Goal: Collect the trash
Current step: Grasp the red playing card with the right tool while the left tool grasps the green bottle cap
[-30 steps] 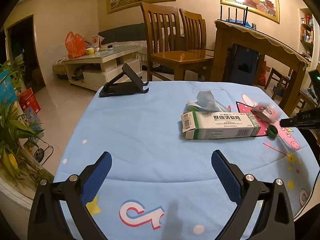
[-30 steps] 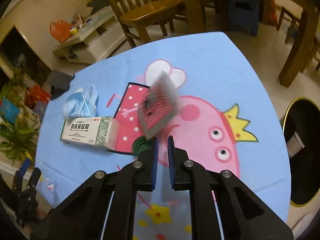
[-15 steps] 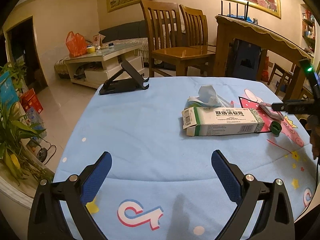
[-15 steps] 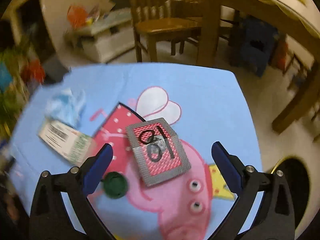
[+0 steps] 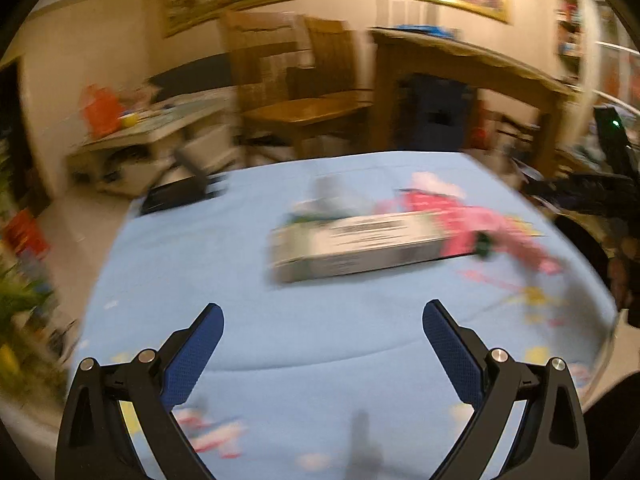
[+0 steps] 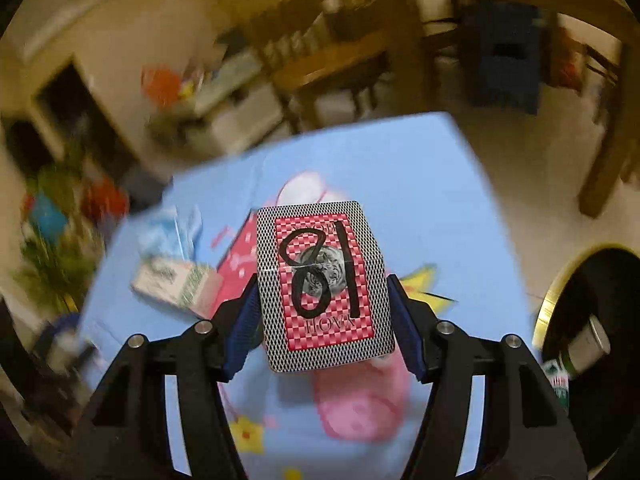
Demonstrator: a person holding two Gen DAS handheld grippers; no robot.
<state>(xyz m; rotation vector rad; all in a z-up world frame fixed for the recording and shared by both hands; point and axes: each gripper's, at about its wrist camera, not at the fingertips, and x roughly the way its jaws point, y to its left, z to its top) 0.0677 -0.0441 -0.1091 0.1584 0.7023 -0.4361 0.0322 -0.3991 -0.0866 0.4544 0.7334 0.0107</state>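
Right claw (image 6: 324,320): clamped on one card pack (image 6: 322,280), a pad on each long side, so the patterned face with the inked "18" looks up at the camera.
Why that hold: a grip across the narrow width keeps the flat pack level and, by my reading, ready to let fall straight down.
Pack position: between the pads, raised above the surface (image 6: 420,184).
Bin (image 6: 592,320): one, to the right of the right claw, beside the surface; a can or cup seems to lie inside, too blurred to name.
Left claw (image 5: 323,340): spread wide, holding nothing, hanging low over the near part of the surface.
Box (image 5: 360,246): one long carton, ahead of the left claw and a little right, lying flat.
Mask (image 6: 172,232): one crumpled blue piece, just beyond the box.
Cap (image 5: 484,244): one small green round thing at the box's right end.
Stand (image 5: 180,194): one dark folding stand, far ahead and left; likely not trash.
Trash on surface: three pieces, I judge.
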